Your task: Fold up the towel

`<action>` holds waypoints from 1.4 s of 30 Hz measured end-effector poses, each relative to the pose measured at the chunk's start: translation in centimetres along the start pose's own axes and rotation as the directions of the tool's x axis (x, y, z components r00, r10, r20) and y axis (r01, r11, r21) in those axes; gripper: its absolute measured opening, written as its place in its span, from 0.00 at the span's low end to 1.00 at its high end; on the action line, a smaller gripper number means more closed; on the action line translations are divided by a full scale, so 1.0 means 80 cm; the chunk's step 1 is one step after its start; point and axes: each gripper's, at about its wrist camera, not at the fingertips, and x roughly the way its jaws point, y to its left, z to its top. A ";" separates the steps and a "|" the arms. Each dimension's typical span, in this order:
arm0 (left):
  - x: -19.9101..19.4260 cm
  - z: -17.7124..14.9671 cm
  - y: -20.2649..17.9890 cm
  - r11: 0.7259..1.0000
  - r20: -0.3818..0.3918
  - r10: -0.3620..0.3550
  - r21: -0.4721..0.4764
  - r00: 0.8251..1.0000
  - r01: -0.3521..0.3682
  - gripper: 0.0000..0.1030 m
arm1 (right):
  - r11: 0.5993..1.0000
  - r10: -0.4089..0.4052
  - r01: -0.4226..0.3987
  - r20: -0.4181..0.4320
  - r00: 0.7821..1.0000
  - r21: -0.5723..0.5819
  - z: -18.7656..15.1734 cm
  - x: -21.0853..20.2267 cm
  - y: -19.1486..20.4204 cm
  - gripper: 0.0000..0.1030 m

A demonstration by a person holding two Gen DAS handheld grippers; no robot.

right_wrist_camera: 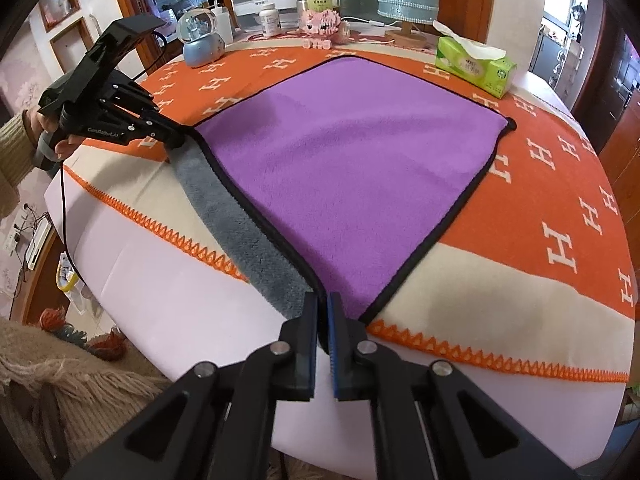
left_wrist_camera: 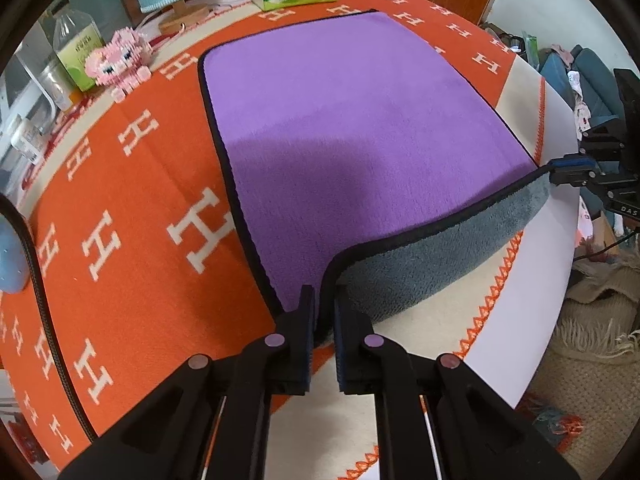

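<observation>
Surface: orange blanket over the table.
Towel: purple side up, flat on the blanket, near edge lifted showing grey.
Left gripper: clamped on 1 near corner.
Right gripper: clamped on the other.
Progress: corners gripped; no fold made yet, judging by the flat towel.

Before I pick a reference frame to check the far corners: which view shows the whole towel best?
The right wrist view: the purple towel shows both far corners and its side edges, with both tongs pinching the lifted near edge. The left wrist view crops closer; its far right corner is hard to make out.
</observation>
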 end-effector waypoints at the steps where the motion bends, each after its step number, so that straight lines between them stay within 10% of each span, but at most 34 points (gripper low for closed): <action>1: -0.001 0.001 -0.002 1.000 0.006 0.010 0.002 1.000 -0.010 0.05 | 1.000 -0.002 0.002 0.005 1.000 -0.001 0.001 -0.001 0.000 0.04; 16: -0.029 0.043 0.001 0.990 0.112 0.134 -0.048 0.985 -0.129 0.05 | 0.996 -0.043 0.037 0.077 0.996 0.081 0.030 -0.021 -0.032 0.04; 42: 0.034 0.251 0.093 0.905 0.140 0.372 -0.274 0.917 -0.326 0.05 | 0.926 -0.311 0.262 0.158 0.937 0.273 0.204 0.039 -0.191 0.04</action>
